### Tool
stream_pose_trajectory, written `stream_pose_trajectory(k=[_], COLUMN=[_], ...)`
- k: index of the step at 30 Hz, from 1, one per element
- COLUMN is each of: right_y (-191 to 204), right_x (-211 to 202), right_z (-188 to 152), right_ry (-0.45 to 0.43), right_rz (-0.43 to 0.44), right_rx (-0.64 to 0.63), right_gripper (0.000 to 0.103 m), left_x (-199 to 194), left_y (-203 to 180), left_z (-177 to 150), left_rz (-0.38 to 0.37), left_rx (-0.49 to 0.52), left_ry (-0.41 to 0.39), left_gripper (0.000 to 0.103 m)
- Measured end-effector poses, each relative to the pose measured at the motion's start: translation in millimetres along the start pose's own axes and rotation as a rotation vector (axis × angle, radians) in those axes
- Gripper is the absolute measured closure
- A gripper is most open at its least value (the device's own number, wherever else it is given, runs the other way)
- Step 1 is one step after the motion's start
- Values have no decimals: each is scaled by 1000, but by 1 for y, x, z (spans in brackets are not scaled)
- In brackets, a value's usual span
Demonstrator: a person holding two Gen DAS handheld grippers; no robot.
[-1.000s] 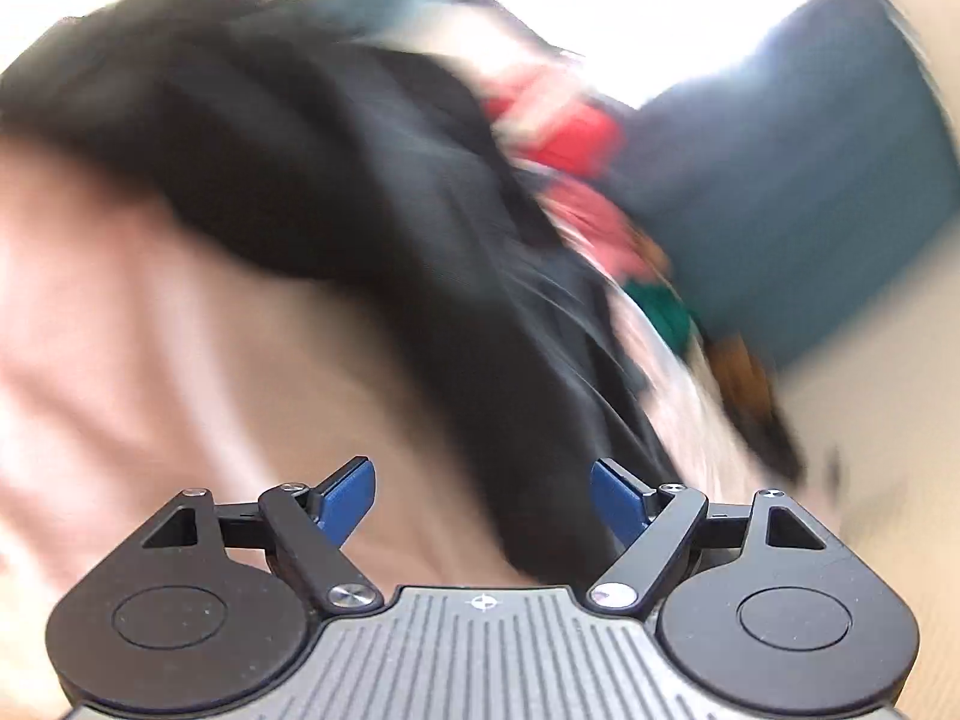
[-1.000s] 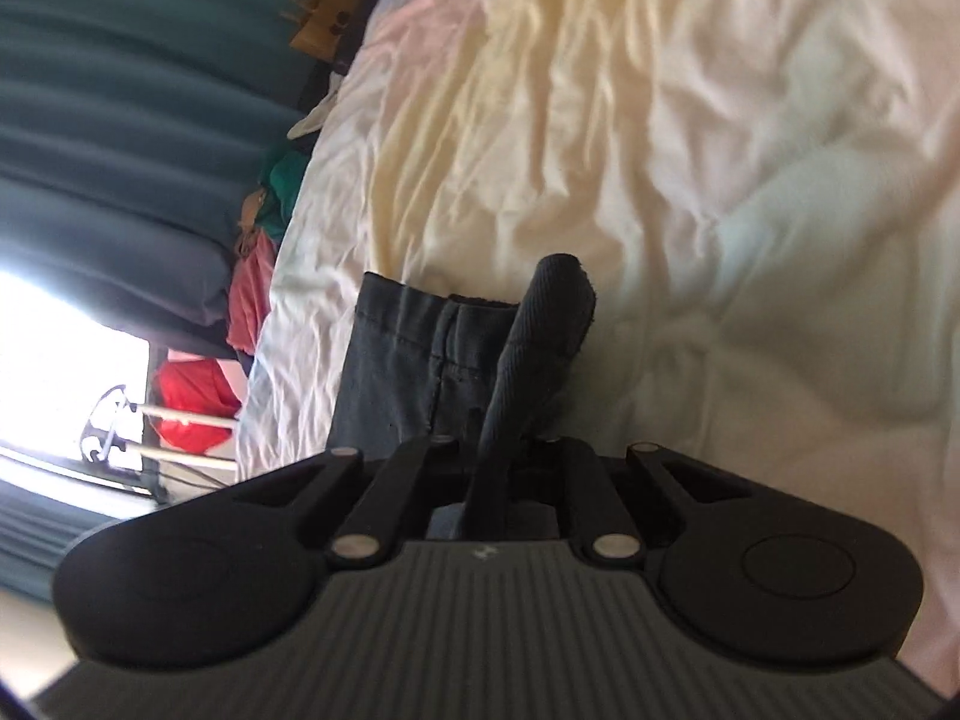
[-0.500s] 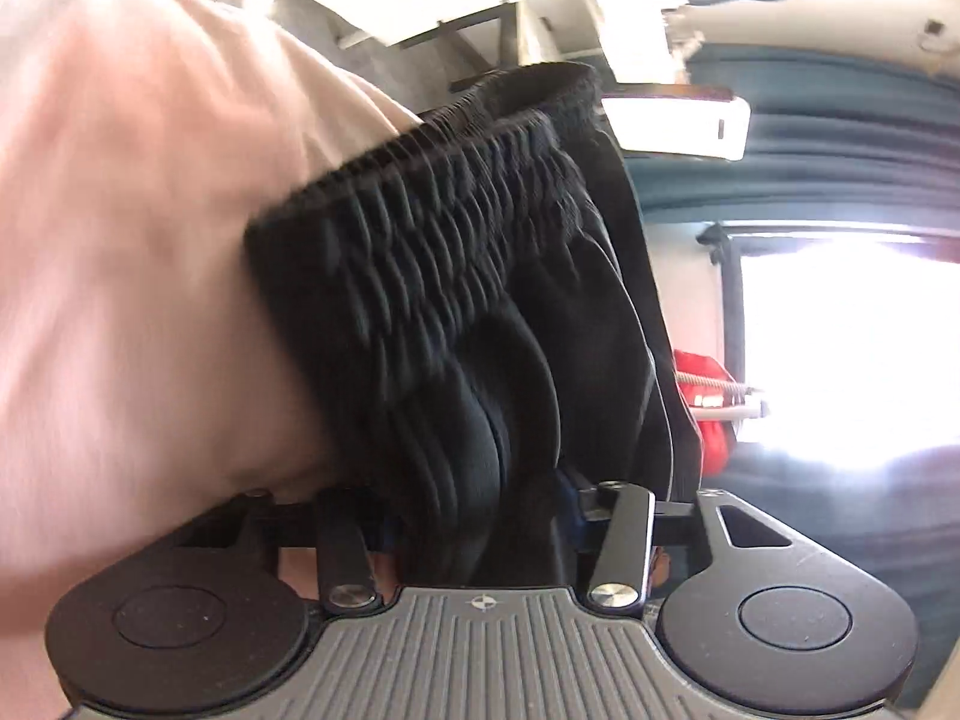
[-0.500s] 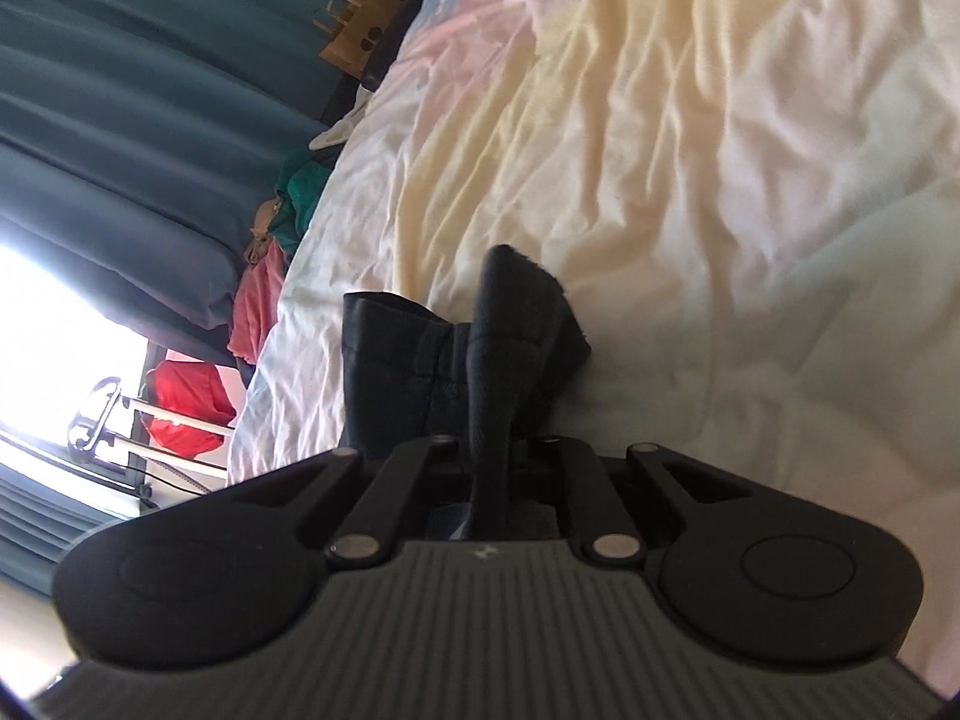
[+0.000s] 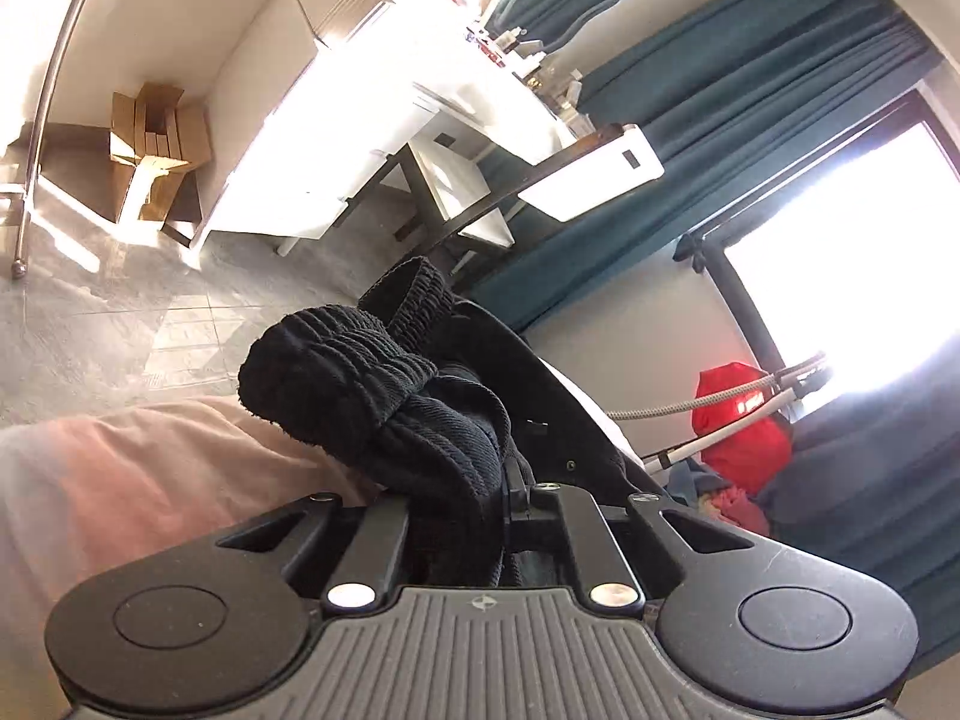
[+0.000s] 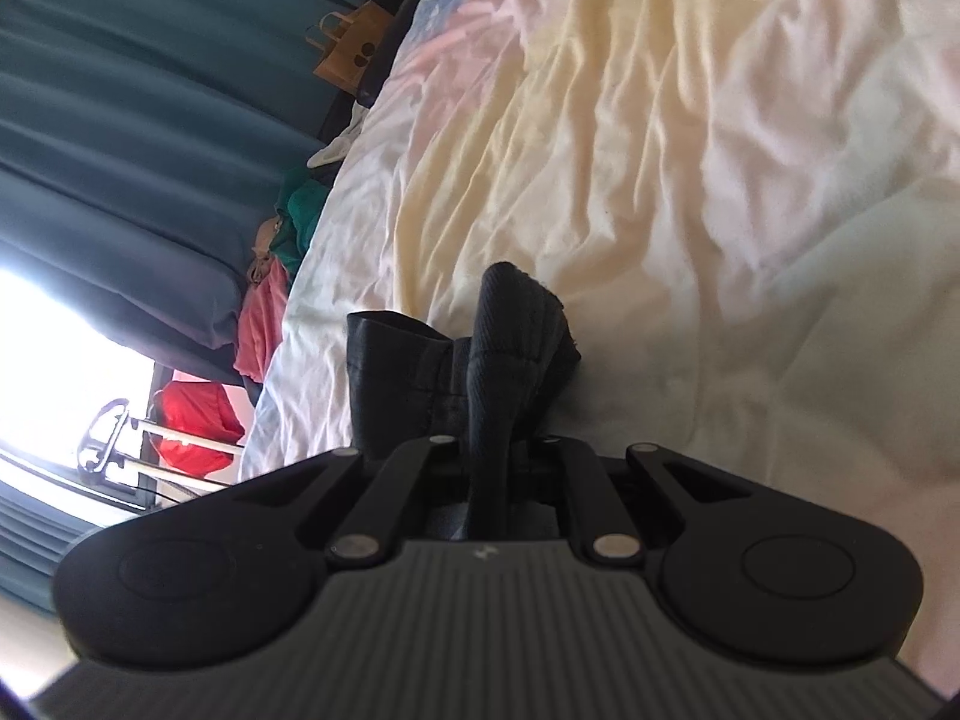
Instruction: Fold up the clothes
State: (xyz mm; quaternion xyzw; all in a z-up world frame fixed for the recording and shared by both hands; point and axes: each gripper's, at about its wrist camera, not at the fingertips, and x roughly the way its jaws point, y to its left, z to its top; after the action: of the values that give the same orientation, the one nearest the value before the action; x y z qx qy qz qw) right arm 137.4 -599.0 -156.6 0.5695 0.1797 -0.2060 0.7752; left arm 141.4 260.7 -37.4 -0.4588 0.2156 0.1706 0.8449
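**Black garment gripped at both ends, lifted off the bed**

Black ribbed cloth fills both views: a dark garment [image 5: 372, 384] with a gathered elastic band bunches up in front of the left gripper [image 5: 474, 516], whose jaws have just been closing and now clamp the fabric between them. The right gripper [image 6: 489, 468] is likewise closed tight on a fold of the same dark garment [image 6: 510, 330], with a flatter, hemmed part of it hanging just beside.

The garment sits between the two hands, part of it raised above the pale, rumpled bedsheet [image 6: 690, 192]. From the left side the view looks across the pink edge of the bed towards a white desk [image 5: 372, 120], teal curtains [image 5: 750, 90] and a red bag [image 5: 741, 420] by the window.

This looks like the opening step: the piece is picked up at two points but not yet spread or folded. The next move probably calls for drawing the hands apart so the cloth hangs straight, then laying it flat on the sheet. The bunched band suggests the left grip holds several layers, which may hinder a clean spread.
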Motion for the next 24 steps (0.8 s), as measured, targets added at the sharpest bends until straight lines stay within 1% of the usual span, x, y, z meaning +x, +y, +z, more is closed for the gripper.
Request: stream_pose_trajectory(k=[2, 4, 5, 7, 8, 9, 11, 13, 14, 16, 19, 20, 22, 24], right_y=[-1, 3, 6, 12, 13, 11, 6, -3, -10, -18, -13, -12, -10, -6], right_x=[-9, -22, -28, -40, -44, -46, -47, -37, -34, -30, -25, -26, -28, -31], right_z=[4, 7, 7, 7, 6, 4, -1, -9, -11, -13, -18, -18, -18, -17], right_ry=[-23, -71, -88, -113, -119, -117, -110, -71, -55, -40, -33, -35, -41, -49], right_rz=[27, 60, 58, 36, 9, -32, -120, -222, -237, -236, -256, -261, -268, -282], right_rx=[6, -12, -29, -66, -78, -85, -102, -132, -123, -121, -219, -229, -204, -185], right_gripper=[96, 96, 96, 96, 96, 96, 96, 96, 95, 95, 95, 92, 90, 84], left_x=[-16, -28, -29, -26, -24, -24, -15, -5, 1, 14, 18, 17, 15, 9], left_y=[-6, -8, 1, 15, 21, 29, 56, 85, 99, 125, 138, 136, 127, 116], left_z=[11, 24, 39, 48, 51, 49, 44, 33, 28, 17, 9, 7, 6, 5], left_rz=[-11, -17, -12, 18, 34, 49, 93, 133, 153, 193, 183, 183, 187, 186], left_rx=[12, 29, 32, 20, 14, 9, 13, 12, 5, -8, 20, 45, 107, 169], left_ry=[6, 14, 25, 58, 76, 91, 124, 155, 171, 202, 197, 193, 197, 202], left_gripper=[93, 93, 93, 93, 93, 92, 91, 89, 88, 87, 85, 84, 79, 73])
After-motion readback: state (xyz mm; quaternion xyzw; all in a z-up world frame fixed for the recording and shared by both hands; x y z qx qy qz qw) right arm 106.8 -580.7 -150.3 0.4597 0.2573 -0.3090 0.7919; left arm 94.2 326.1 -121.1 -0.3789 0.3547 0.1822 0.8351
